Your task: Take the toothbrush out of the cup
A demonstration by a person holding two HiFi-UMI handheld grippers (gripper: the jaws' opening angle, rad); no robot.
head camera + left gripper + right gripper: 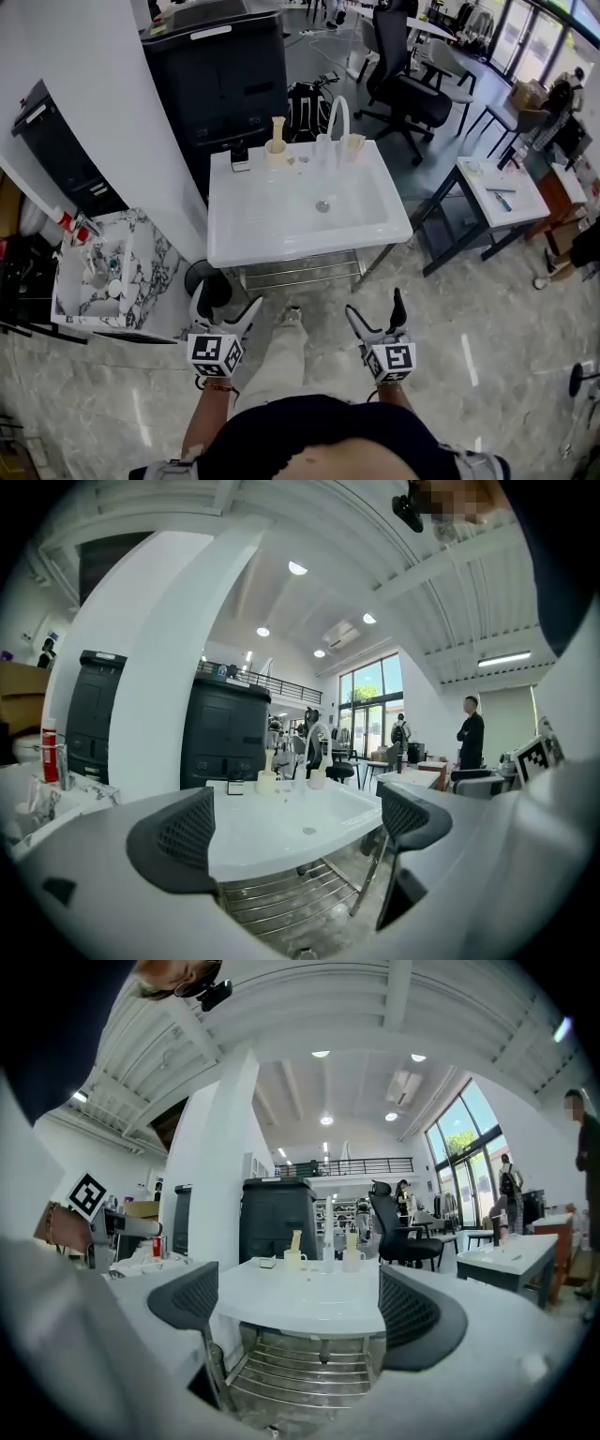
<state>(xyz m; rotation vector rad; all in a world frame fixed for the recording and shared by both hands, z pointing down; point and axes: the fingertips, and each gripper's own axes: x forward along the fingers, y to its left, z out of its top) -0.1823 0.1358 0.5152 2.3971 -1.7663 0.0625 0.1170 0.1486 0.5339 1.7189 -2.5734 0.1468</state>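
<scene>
A cream cup [276, 153] with a pale toothbrush [277, 128] standing in it sits at the back left of the white washbasin [281, 220]. A second cup [353, 143] stands right of the arched tap [336, 112]. My left gripper [228, 309] and right gripper [375, 307] hang low in front of the basin, well short of it, both open and empty. The left gripper view shows the toothbrush cup [266, 781] far beyond the open left gripper [298, 841]. The right gripper view shows the same cup [294, 1259] beyond the open right gripper [300, 1312].
A small box [241, 160] lies left of the cups. A black cabinet [220, 75] stands behind the basin, a marble-topped sink unit [141, 272] to the left, an office chair [408, 84] and a white side table [502, 192] to the right. A person [471, 738] stands far off.
</scene>
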